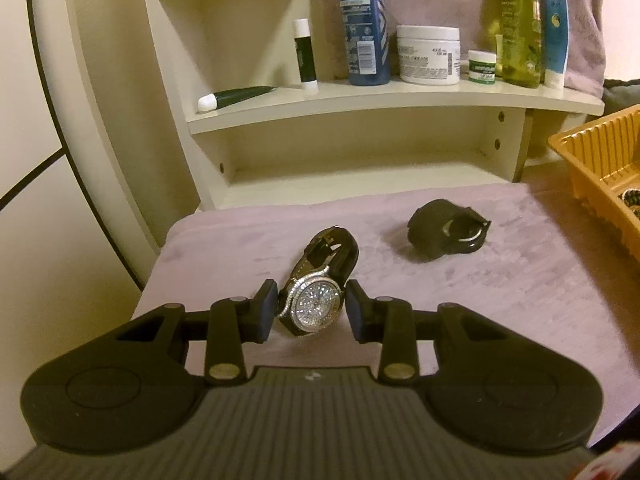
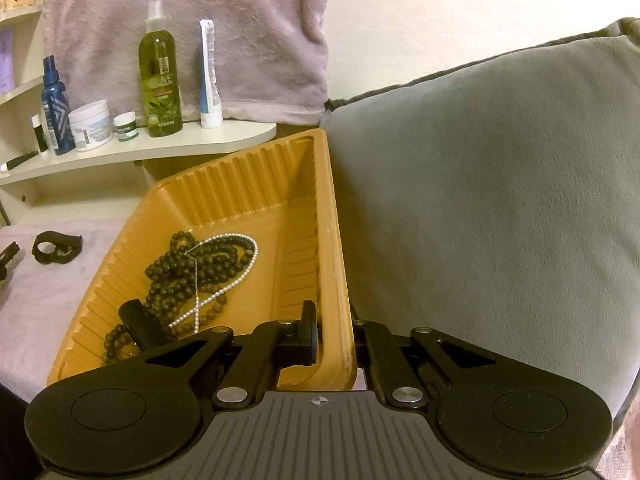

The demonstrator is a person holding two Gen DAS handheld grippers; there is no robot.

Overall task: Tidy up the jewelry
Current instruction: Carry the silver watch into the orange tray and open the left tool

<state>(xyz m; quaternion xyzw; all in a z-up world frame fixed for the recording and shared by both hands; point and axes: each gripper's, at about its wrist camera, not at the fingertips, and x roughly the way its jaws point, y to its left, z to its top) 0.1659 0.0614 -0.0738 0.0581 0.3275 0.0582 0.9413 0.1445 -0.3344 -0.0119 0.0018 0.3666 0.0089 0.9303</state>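
A rhinestone watch (image 1: 316, 304) with a black strap lies on the pink cloth (image 1: 460, 292). My left gripper (image 1: 312, 310) is open with its fingers on either side of the watch face, not touching it. A black band (image 1: 446, 232) lies further right; it also shows in the right wrist view (image 2: 56, 247). My right gripper (image 2: 334, 340) is shut on the near right wall of the orange tray (image 2: 332, 264), one finger inside, one outside. The tray holds dark bead strands (image 2: 188, 276), a pearl strand (image 2: 236, 264) and a black object (image 2: 138, 322).
A cream shelf (image 1: 360, 100) behind the cloth carries bottles, jars and tubes. A grey cushion (image 2: 500, 200) stands right of the tray. The tray's corner (image 1: 600, 168) shows at the right of the left wrist view.
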